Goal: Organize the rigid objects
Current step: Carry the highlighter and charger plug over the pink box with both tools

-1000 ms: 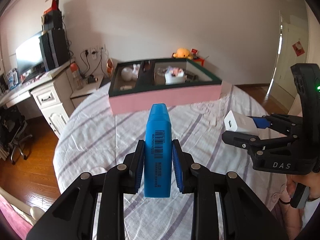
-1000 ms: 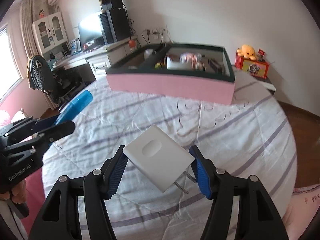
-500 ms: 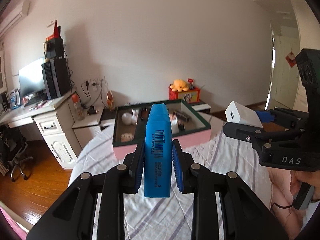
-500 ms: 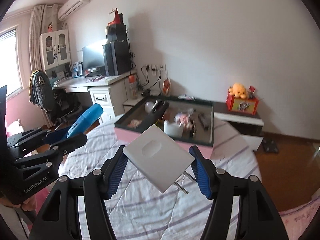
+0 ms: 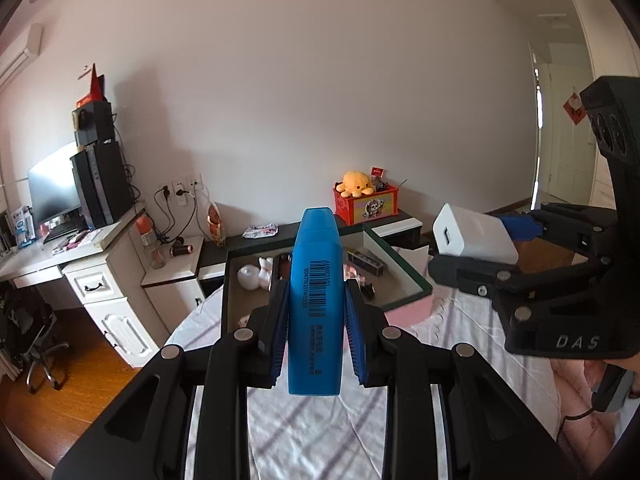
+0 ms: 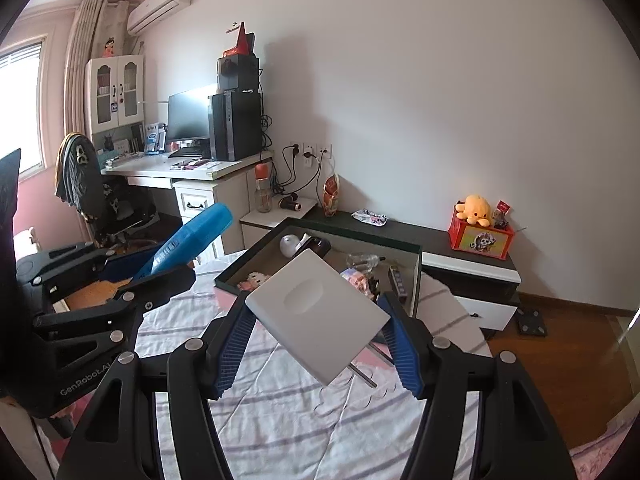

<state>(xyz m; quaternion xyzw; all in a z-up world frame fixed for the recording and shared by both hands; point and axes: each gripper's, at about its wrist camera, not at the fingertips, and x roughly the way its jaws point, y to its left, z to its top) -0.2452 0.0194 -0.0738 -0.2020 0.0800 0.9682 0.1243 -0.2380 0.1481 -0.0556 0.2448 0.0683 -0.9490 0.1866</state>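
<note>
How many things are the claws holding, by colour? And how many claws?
Blue things held: 1, the blue highlighter in the left claw
White things held: 1, the white charger in the right claw
Claws: 2
Total held: 2

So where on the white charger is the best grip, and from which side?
On the flat body of the charger, across its two opposite edges, approached from the end away from the prongs. The body is a rigid slab with parallel sides; the metal prongs stick out of one end. The right gripper holds it this way.

black frames | blue ribbed pads (image 5: 280, 336) | silver screws | "DAS", "GenRobot.AI"
</note>
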